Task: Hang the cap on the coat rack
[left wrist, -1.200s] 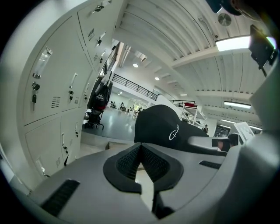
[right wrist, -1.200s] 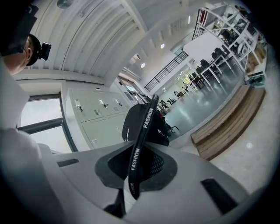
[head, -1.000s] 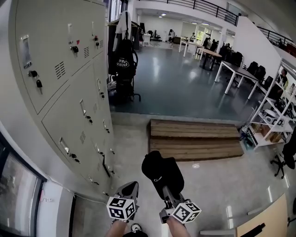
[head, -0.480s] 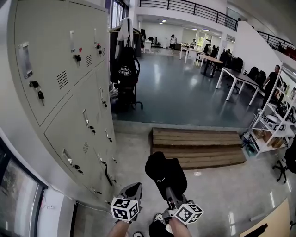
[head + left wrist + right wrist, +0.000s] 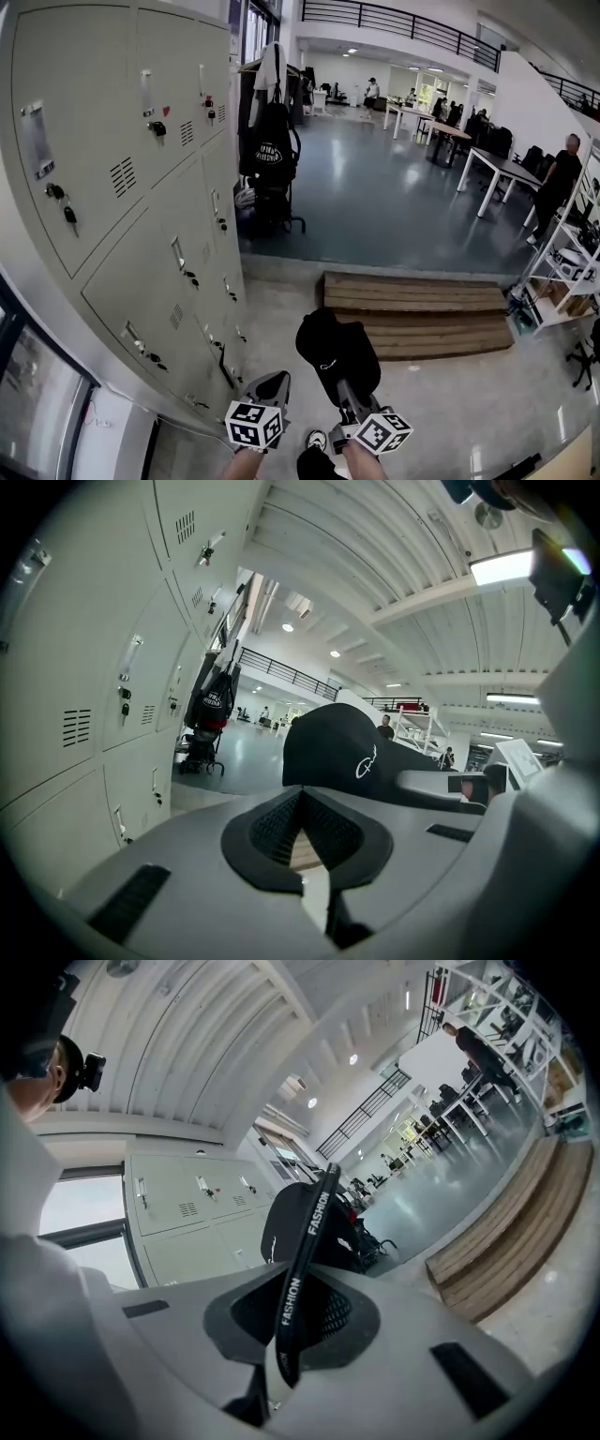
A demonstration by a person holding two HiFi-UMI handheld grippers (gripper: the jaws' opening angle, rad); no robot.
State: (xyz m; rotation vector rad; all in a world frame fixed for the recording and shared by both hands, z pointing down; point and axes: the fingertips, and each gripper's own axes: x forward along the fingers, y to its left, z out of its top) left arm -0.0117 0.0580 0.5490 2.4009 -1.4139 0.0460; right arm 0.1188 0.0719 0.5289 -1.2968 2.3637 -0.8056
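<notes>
Lockers (image 5: pixel 141 187) fill the left side. Past their far end stands the coat rack (image 5: pixel 247 103), already hung with a dark bag (image 5: pixel 270 155) and a pale garment (image 5: pixel 271 66), and it is well apart from both tools. The left gripper (image 5: pixel 272 382) hangs low near the foot of the lockers, tipped slightly downward, with its jaws drawn together on nothing. Just to its right the black cap (image 5: pixel 336 349) rides in the air above the grey floor, out ahead of the right gripper (image 5: pixel 343 386) that carries it. That gripper is held about level, its jaws pinched tight on the cap's thin lettered strap (image 5: pixel 302 1269). Farther right lies a low wooden platform (image 5: pixel 417 300).

The cap looks light and soft, so it will likely sag and swing from that narrow strap, and the crown should crumple rather than resist. The strap seems a sound place to hold, since it leaves the cap's opening free to drop over a hook, though so thin a band could slip.
</notes>
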